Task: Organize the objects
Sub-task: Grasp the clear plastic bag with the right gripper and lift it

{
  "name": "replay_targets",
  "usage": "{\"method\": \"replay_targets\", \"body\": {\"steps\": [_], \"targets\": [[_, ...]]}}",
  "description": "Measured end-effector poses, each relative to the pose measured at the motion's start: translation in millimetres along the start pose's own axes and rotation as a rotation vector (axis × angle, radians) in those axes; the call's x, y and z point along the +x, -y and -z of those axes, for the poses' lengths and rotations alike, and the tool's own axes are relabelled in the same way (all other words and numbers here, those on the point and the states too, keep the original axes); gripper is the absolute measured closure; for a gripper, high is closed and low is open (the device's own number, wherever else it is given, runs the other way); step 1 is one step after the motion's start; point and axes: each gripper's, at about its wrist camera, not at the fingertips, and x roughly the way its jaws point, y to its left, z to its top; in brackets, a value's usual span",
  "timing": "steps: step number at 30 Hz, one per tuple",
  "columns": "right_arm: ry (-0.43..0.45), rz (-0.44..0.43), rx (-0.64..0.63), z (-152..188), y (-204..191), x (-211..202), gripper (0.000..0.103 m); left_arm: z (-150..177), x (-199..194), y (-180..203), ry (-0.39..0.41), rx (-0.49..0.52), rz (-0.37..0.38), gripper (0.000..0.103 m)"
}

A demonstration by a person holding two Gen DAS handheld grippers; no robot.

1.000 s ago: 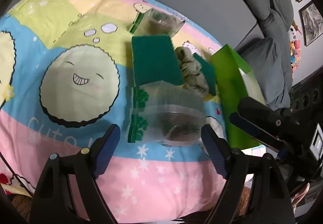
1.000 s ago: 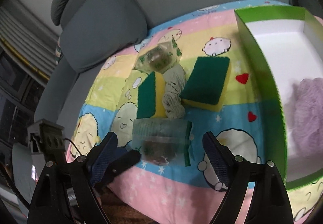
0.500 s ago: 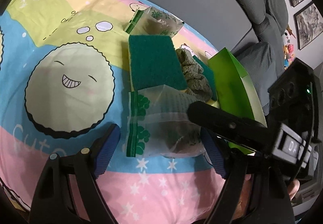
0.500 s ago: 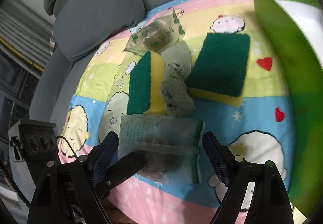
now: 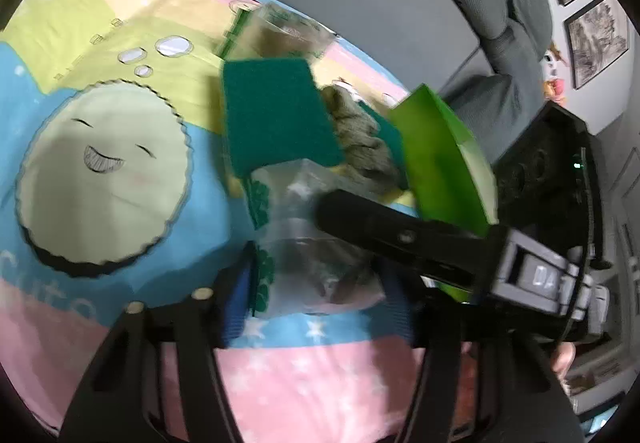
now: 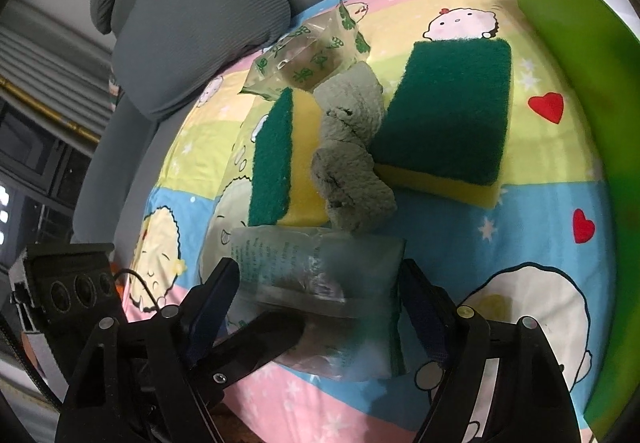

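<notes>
A clear plastic bag (image 5: 312, 243) with green print lies at the near edge of the cartoon blanket (image 5: 100, 171). My left gripper (image 5: 316, 295) straddles it, jaws closing, and its blue pads meet the bag's two sides. In the right wrist view the same bag (image 6: 320, 267) sits between the pads of my right gripper (image 6: 318, 283). Those jaws are also closing, still a little off the bag's edges. One left finger (image 6: 260, 339) shows under the bag's near corner. A right finger (image 5: 400, 235) crosses over the bag.
Behind the bag lie two green-and-yellow sponges (image 6: 272, 159) (image 6: 452, 111), a grey-green cloth (image 6: 348, 163) between them and a second printed bag (image 6: 308, 55). A green box (image 6: 580, 63) stands on the right. Grey sofa cushions (image 6: 192, 23) rise behind the blanket.
The left jaws have narrowed onto the bag. The right gripper came down and in, so its finger now lies across the bag; its jaws narrowed slightly.
</notes>
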Motion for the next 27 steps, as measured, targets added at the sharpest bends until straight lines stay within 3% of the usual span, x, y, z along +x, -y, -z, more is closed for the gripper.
{"method": "replay_targets", "body": {"steps": [7, 27], "targets": [[0.005, -0.026, -0.018, 2.0, -4.5, -4.2, 0.031, 2.8, -6.8, 10.0, 0.009, 0.035, -0.013, 0.053], [0.14, -0.046, -0.123, 6.7, -38.3, -63.9, 0.031, 2.6, -44.9, 64.5, 0.117, 0.148, 0.005, 0.053]]}}
